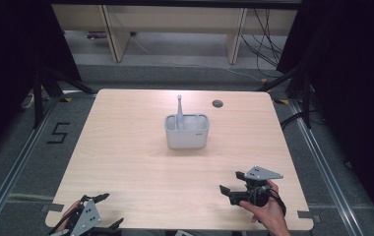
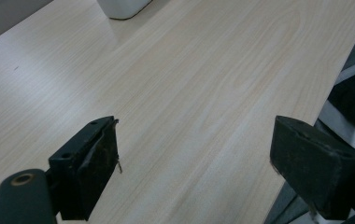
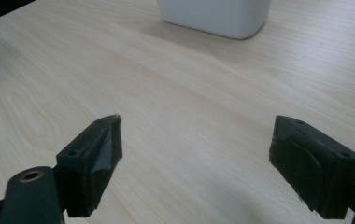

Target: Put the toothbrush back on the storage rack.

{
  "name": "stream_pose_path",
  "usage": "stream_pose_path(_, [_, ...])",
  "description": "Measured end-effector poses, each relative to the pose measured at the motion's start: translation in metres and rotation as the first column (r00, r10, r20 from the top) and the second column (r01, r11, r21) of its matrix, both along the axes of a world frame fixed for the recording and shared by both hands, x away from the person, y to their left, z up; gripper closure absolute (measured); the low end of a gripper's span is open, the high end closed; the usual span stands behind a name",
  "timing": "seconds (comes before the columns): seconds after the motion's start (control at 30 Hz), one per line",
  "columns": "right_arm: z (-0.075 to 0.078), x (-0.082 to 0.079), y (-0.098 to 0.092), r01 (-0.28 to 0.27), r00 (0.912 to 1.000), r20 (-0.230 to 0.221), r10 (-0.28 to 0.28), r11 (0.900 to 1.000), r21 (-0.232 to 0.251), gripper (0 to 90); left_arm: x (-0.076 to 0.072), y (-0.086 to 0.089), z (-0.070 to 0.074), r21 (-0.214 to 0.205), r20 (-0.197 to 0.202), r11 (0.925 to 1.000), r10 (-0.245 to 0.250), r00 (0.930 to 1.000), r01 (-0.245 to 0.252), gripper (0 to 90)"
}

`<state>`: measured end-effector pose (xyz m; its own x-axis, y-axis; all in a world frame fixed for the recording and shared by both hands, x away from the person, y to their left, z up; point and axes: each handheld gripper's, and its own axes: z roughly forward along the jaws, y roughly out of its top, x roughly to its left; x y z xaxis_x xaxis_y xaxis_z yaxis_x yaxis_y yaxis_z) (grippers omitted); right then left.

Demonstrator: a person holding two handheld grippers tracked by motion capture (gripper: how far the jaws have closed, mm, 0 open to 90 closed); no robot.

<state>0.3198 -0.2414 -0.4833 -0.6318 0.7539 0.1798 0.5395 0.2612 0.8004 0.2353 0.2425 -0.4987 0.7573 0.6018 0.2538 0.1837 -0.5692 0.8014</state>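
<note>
Box: We see a small white box (image 1: pixel 187 132) with round corners and an open top. It stands upright near the middle of the bench (image 1: pixel 126 162), a bit toward the far side.
Inside the box: A thin wall seems to split it into two parts. We cannot tell more about the inside.
Stick: A grey stick-like thing (image 1: pixel 179 112) stands up in the left part of the box. Its thin top pokes out above the rim. We cannot tell what it is.
Bench: It is light wood with soft lines in it. A small dark round hole (image 1: pixel 217 103) sits near the far edge, to the right of the box.
Right tongs: Our right tongs (image 1: pixel 231 184) are near the front right of the bench, held in a hand (image 1: pixel 266 211). The two black jaws are spread wide apart and grip nothing. In the right gripper view the bottom of the box (image 3: pixel 215 16) is straight ahead, well apart from the jaws.
Left tongs: Our left tongs (image 1: pixel 110 210) are at the front left corner of the bench. The jaws are spread wide and grip nothing. In the left gripper view one jaw is over the wood and the other hangs past the bench edge. The box (image 2: pixel 122 8) peeks in far off at the top.
Floor: It is grey, and a black number 5 (image 1: pixel 58 132) is marked on it left of the bench.
</note>
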Motion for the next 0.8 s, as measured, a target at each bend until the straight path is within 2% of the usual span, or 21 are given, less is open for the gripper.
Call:
stream_pose_path(0.03, [-0.001,0.001,-0.002,0.002,0.9993,0.038,-0.001,0.9999,-0.015,17.4,0.0,0.0,0.0,-0.002,-0.001,1.0,0.001,1.0,-0.001,14.8])
stream_pose_path(0.07, [-0.001,0.001,-0.004,0.001,0.9989,0.046,0.001,0.9994,-0.034,17.2,0.0,0.0,0.0,0.0,-0.001,1.0,0.001,1.0,-0.001,14.8])
stream_pose_path(0.13, [-0.002,-0.001,-0.006,0.004,0.9992,0.039,-0.003,0.9994,-0.036,17.2,0.0,0.0,0.0,0.0,0.004,1.0,-0.002,1.0,0.002,14.8])
stream_pose_path(0.17, [-0.001,-0.002,-0.008,0.002,0.9987,0.05,0.001,0.9985,-0.054,17.2,0.0,0.0,0.0,0.001,0.003,1.0,-0.001,1.0,0.001,14.8])
stream_pose_path(0.2, [-0.001,-0.004,-0.007,0.002,0.9998,0.019,-0.001,0.9987,-0.05,17.3,0.0,0.0,0.0,0.0,0.003,1.0,0.0,1.0,0.0,14.8])
stream_pose_path(0.23, [-0.001,-0.005,-0.007,0.002,0.9999,0.013,-0.001,0.9986,-0.053,17.4,0.0,0.0,0.0,-0.003,0.004,1.0,-0.001,1.0,0.001,14.8])
stream_pose_path(0.27, [-0.001,-0.006,-0.007,0.0,0.9995,0.032,0.003,0.9969,-0.079,17.5,0.0,0.0,0.0,0.0,0.001,1.0,-0.002,1.0,0.002,14.8])
stream_pose_path(0.3, [0.0,-0.007,-0.007,-0.003,0.9998,0.02,0.005,0.9958,-0.092,17.5,0.0,0.0,0.0,-0.002,0.002,1.0,-0.001,1.0,0.001,14.8])
stream_pose_path(0.33, [0.0,-0.006,-0.009,-0.013,0.998,0.06,0.021,0.9913,-0.131,17.7,0.0,0.0,0.0,-0.004,0.004,1.0,0.0,1.0,0.0,14.8])
stream_pose_path(0.37, [0.0,-0.007,-0.009,-0.015,0.9986,0.048,0.022,0.9892,-0.146,17.9,0.0,0.0,0.0,0.001,0.002,1.0,-0.001,1.0,0.001,14.8])
stream_pose_path(0.43, [-0.001,-0.008,-0.01,-0.013,0.998,0.059,0.023,0.9863,-0.164,18.0,0.0,0.0,0.0,0.001,0.003,1.0,-0.002,1.0,0.002,14.9])
stream_pose_path(0.47, [-0.001,-0.009,-0.01,-0.012,0.9988,0.046,0.02,0.9868,-0.161,18.1,0.0,0.0,0.0,-0.001,0.004,1.0,-0.001,1.0,0.001,14.8])
stream_pose_path(0.5, [-0.002,-0.008,-0.01,-0.025,0.9983,0.048,0.032,0.9877,-0.155,18.1,0.0,0.0,0.0,0.003,0.002,1.0,-0.001,1.0,0.001,14.8])
stream_pose_path(0.53, [-0.001,-0.009,-0.012,-0.018,0.9977,0.062,0.029,0.9856,-0.168,18.2,0.0,0.0,0.0,-0.001,0.001,1.0,0.002,1.0,-0.002,14.9])
stream_pose_path(0.57, [-0.001,-0.01,-0.012,-0.012,0.999,0.041,0.019,0.9876,-0.157,18.2,0.0,0.0,0.0,-0.005,-0.002,1.0,-0.001,1.0,0.001,14.8])
stream_pose_path(0.6, [-0.002,-0.01,-0.014,-0.02,0.9986,0.045,0.027,0.9868,-0.161,18.2,0.0,-0.001,-0.001,-0.002,-0.002,1.0,-0.004,1.0,0.004,14.8])
stream_pose_path(0.63, [-0.002,-0.011,-0.014,-0.025,0.9992,0.026,0.029,0.9886,-0.148,18.3,0.0,0.0,0.0,0.013,-0.008,0.9999,-0.007,0.9999,0.007,14.8])
stream_pose_path(0.7, [-0.003,-0.011,-0.015,-0.027,0.9986,0.04,0.034,0.9869,-0.159,18.7,0.0,0.0,0.0,0.004,-0.002,1.0,-0.005,1.0,0.005,14.8])
stream_pose_path(0.8, [-0.004,-0.012,-0.017,-0.03,0.9993,0.015,0.033,0.9842,-0.174,18.2,0.0,0.0,0.0,-0.003,-0.002,1.0,-0.001,1.0,0.001,14.8])
